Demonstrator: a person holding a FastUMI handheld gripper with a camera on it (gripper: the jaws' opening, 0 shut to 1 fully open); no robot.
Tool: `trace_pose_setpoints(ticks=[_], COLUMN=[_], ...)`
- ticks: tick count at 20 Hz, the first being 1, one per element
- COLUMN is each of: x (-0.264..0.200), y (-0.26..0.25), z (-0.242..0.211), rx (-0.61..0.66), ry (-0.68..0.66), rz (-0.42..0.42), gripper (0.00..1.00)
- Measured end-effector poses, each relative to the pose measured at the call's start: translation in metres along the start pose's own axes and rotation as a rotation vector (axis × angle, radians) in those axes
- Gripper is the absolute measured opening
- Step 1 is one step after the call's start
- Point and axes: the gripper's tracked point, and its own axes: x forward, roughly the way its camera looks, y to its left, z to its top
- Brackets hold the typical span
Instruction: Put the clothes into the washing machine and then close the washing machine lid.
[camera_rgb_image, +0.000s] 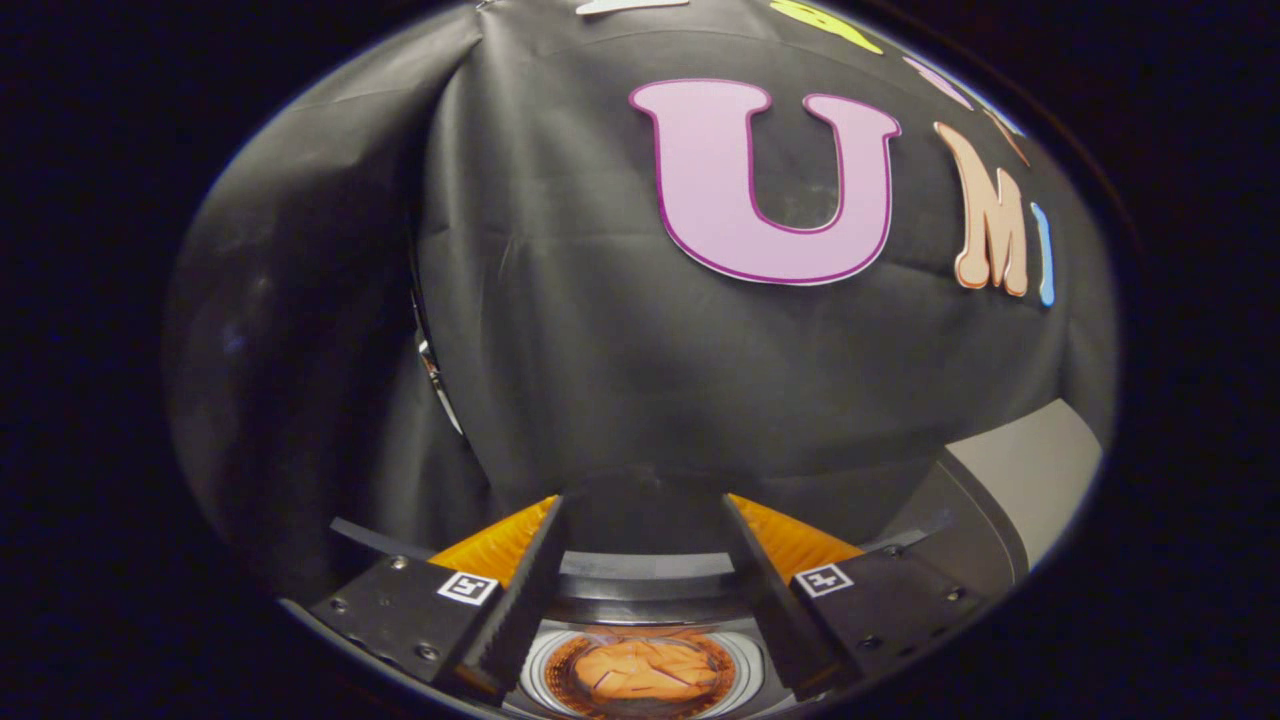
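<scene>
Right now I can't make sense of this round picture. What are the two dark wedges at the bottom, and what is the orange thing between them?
The picture comes from a small wide-angle camera that rides on a hand-held gripper, a tool a person carries. It looks forward along the gripper's two fingers, which are the dark ridged wedges you see. They stand apart, open, and hold nothing. Low between them lies the round opening of a washing machine, seen from above, with orange cloth inside its drum. So the clothes seem to be in. The black cloth beyond the fingers is the booth's wall. Whether the grey panel beside it is the machine's lid, I cannot tell.
</scene>
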Motion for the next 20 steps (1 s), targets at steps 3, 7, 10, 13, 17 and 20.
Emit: trace_pose_setpoints(ticks=[3, 7, 10, 13, 17, 20], x=[0.001, 0.002, 0.003, 0.003, 0.004, 0.004], y=[-0.001, -0.001, -0.005, -0.009, -0.01, -0.009], z=[0.002, 0.003, 0.005, 0.008, 0.008, 0.008], rx=[0.001, 0.007, 0.013, 0.018, 0.023, 0.024], ry=[-0.007, -0.019, -0.027, -0.038, -0.033, -0.044], rz=[-0.004, 0.001, -0.005, -0.008, -0.012, -0.015], gripper=[0.89, 0.89, 0.89, 0.89, 0.89, 0.89])
